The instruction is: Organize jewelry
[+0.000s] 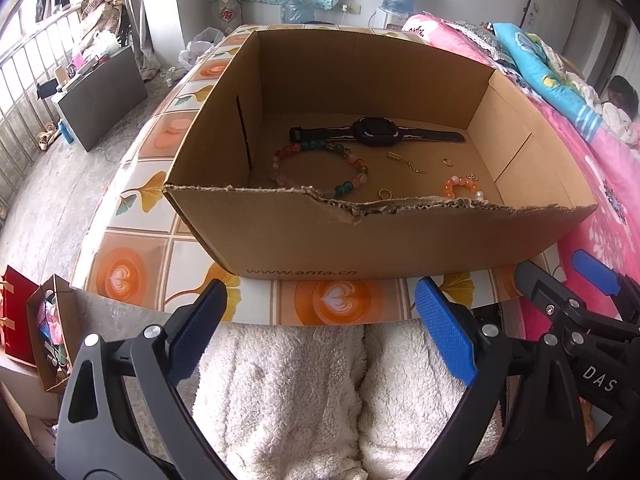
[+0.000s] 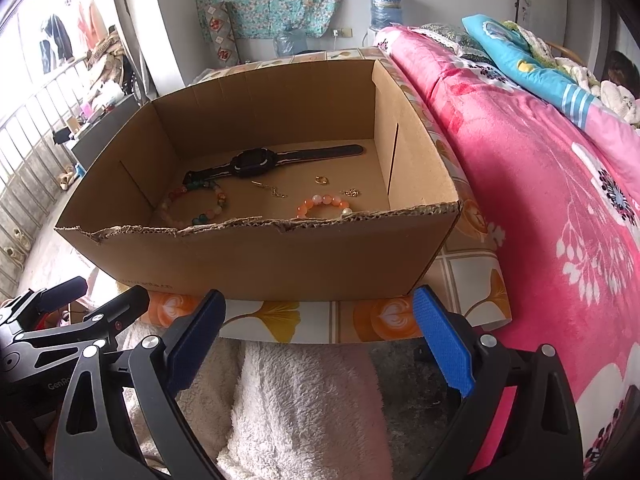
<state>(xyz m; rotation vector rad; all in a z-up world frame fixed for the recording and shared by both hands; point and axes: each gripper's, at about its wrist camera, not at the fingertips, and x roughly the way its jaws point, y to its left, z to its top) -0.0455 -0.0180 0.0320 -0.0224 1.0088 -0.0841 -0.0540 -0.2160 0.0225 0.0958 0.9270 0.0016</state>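
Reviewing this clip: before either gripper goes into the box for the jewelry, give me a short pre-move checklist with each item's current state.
1. Left gripper open and empty: ok.
2. Right gripper open and empty: ok.
3. Both grippers outside the box, short of its torn front wall: ok.
4. Pieces apart enough for single picks: the orange bracelet, watch and gold chain lie separate: ok. The multicolour bracelet overlaps the watch strap's end in the right view: not ok.
5. Small gold rings visible: ok from the left view; the front wall hides that one from the right view.
6. Destination for sorted jewelry: cannot tell.
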